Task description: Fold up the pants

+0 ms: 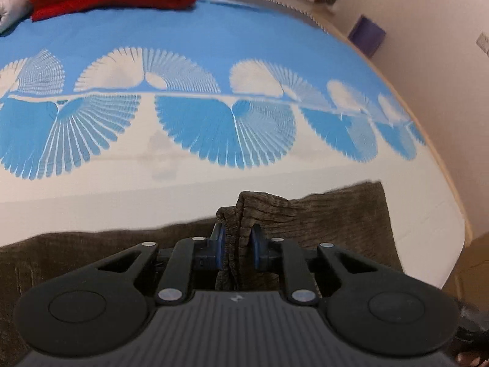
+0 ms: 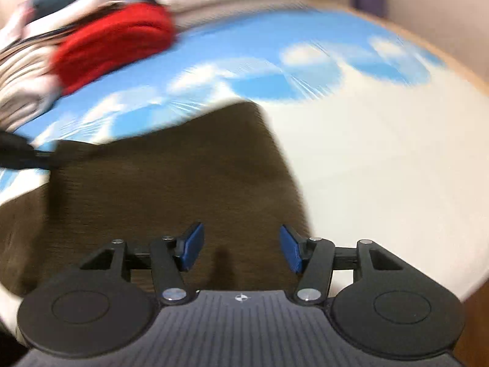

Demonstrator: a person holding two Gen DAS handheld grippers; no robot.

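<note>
The left tool (image 1: 237, 246) is clenched on a bunched ridge of the brown corduroy pants (image 1: 321, 214), low in the frame on the blue-and-white bed sheet (image 1: 183, 39). The right tool (image 2: 241, 249) hangs released over the pants, pads apart.

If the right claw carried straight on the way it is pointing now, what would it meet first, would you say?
Most likely the brown pants. The right claw stands open and empty just above that cloth, angled down at it, though blur makes the depth uncertain.
</note>
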